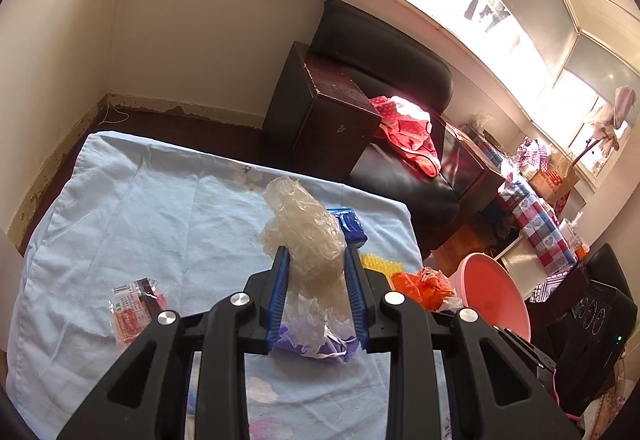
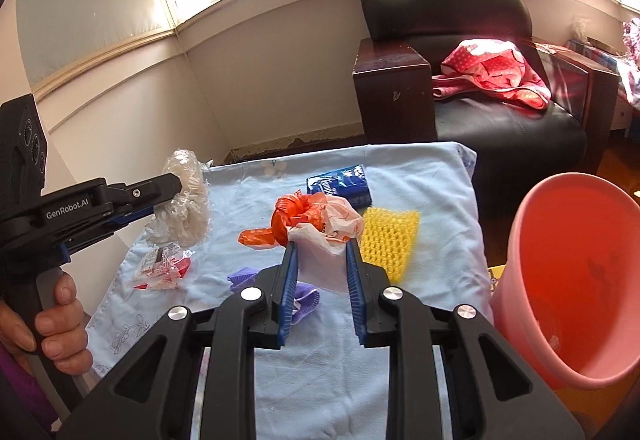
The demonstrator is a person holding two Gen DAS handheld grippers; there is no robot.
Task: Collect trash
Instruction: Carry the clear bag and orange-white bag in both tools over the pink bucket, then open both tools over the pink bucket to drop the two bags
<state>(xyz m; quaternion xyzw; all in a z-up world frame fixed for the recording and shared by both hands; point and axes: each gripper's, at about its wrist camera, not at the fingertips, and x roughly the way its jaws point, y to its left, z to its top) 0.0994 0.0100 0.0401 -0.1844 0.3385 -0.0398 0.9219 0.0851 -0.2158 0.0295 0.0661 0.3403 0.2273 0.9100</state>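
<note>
Your left claw [image 1: 314, 260] is clamped on the crumpled clear plastic [image 1: 304, 224], and your right claw [image 2: 320, 252] is clamped on the orange and white bag [image 2: 316, 220]; both pieces hang above the blue cloth [image 2: 420, 176], probably so you can carry them together. The pink bucket [image 2: 568, 280] waits just right of the cloth, near your right claw. The yellow net [image 2: 390, 236], the blue packet [image 2: 340, 184] and the red wrapper [image 2: 160, 268] lie on the cloth.

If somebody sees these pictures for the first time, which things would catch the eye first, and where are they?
Probably the two pieces of trash held above the light blue cloth: the left gripper is shut on a crumpled clear plastic bag, and the right gripper is shut on an orange and white plastic bag. Next comes the big pink bucket at the cloth's right edge, its mouth tilted towards the camera.
</note>
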